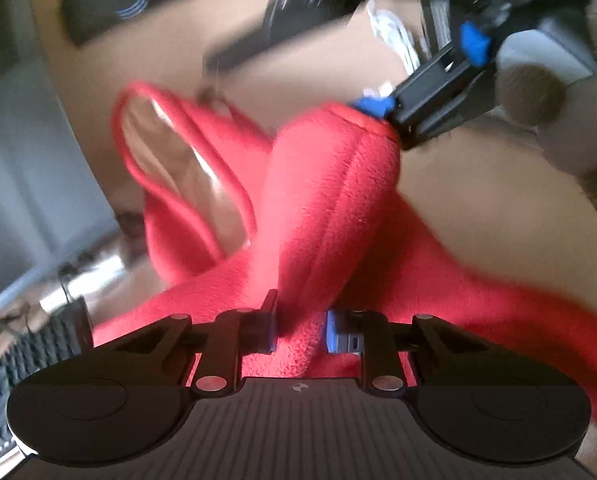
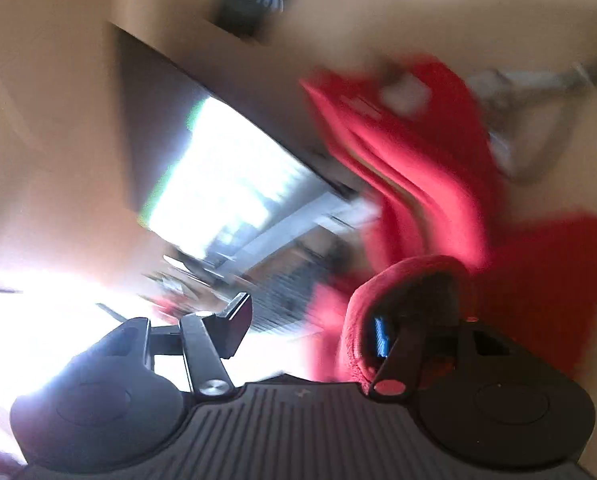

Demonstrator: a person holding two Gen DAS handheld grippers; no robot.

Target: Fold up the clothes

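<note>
Right under the lens, our left gripper had its fingers drawn close on a bunched ridge of the red fleece garment, the fabric squeezed between the blue pads. Across from it, our right gripper met the far end of that same ridge, so the cloth ran as a raised band between the two, lifted off the tan surface, while the rest trailed down onto it. That spread looked meant to keep the garment taut for a fold. In the right wrist view the right gripper's fingers stood well apart, and a hemmed edge of fleece draped over one finger and not the other; whether it truly held the cloth, we could not tell. Motion blur smeared both views. A looped opening, perhaps an armhole, gaped to the left.
</note>
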